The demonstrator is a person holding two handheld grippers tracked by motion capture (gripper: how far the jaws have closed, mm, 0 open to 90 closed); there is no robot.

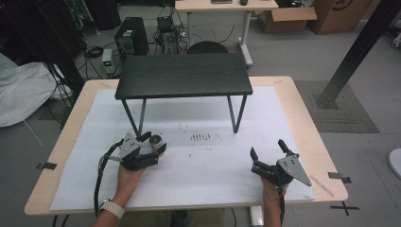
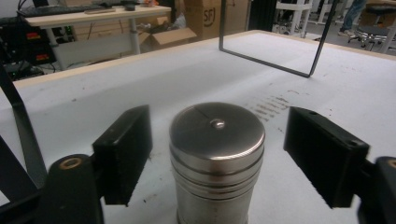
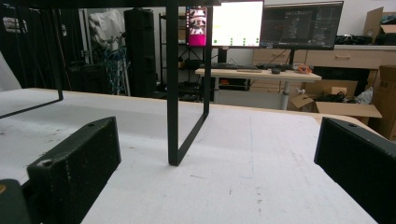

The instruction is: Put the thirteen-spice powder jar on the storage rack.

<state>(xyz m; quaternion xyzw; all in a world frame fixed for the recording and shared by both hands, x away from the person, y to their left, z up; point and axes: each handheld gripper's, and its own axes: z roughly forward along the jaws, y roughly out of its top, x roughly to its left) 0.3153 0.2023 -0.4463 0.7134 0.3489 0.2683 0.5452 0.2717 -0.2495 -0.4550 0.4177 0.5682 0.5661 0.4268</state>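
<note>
One steel cylinder: rigid, heavy, slick | left gripper jaws straddle it, not touching | grip your pads on its ribbed side.

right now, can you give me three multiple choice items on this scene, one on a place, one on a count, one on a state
1. Where does the metal can stand?
A. on the black shelf
B. between the left gripper's jaws
C. beside the right gripper

2. How many cans are on the table?
A. one
B. two
C. three

3. How do the right gripper's jaws stand?
A. shut on the can
B. shut on nothing
C. open, nothing between them

Key: 1 B, the left gripper has a pad on each side of the can, with gaps. 2 A, a single can shows. 3 C, the right gripper has bare mat between its pads.
</note>
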